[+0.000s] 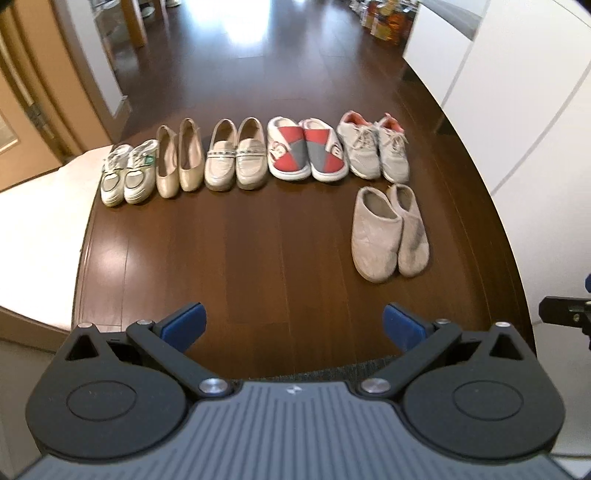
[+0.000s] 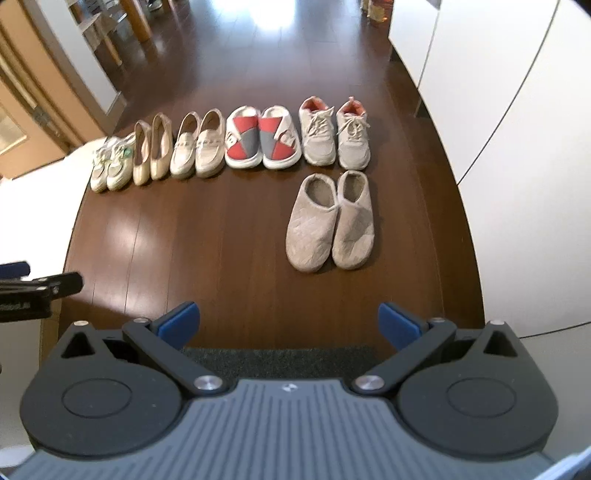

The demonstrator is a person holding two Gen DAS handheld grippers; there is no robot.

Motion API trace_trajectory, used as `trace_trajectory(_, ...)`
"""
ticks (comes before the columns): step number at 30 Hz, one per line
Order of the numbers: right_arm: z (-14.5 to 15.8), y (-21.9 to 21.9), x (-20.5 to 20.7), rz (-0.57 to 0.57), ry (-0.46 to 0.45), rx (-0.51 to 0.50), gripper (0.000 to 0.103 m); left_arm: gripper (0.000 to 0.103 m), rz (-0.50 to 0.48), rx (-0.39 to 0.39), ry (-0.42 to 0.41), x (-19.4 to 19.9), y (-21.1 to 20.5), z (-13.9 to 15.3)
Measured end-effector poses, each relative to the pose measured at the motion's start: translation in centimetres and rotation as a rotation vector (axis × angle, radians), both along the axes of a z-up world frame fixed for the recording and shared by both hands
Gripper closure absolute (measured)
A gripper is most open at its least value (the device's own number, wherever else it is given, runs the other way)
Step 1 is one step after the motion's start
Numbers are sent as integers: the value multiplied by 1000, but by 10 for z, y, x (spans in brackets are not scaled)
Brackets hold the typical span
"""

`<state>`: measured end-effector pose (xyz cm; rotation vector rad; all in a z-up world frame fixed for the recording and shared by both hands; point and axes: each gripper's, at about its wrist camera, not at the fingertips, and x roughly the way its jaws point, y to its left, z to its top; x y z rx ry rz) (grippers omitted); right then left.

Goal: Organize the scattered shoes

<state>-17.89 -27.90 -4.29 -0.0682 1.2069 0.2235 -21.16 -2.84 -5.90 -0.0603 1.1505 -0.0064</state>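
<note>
Several pairs of shoes stand in a row on the dark wood floor: white-green sneakers [image 1: 127, 173], beige flats [image 1: 179, 160], beige loafers [image 1: 236, 157], red-grey slippers [image 1: 306, 151] and grey sneakers with pink lining [image 1: 375, 147]. A pair of grey felt slippers [image 1: 389, 230] stands side by side in front of the grey sneakers; it also shows in the right wrist view [image 2: 330, 221]. My left gripper [image 1: 294, 326] is open and empty, held well back from the shoes. My right gripper [image 2: 289, 325] is open and empty too.
White cabinets [image 1: 517, 92] line the right side. A white step or mat [image 1: 40, 229] lies at the left, with a brown door [image 1: 22, 103] behind it. A dark doormat [image 2: 280, 360] lies under the grippers. Bottles [image 1: 384, 18] stand far back.
</note>
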Motion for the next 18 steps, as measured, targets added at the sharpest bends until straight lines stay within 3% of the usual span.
trace_trajectory(18,-14,11,-11,-57,21,20,1,0,9,-36,15,-4,-1,-11)
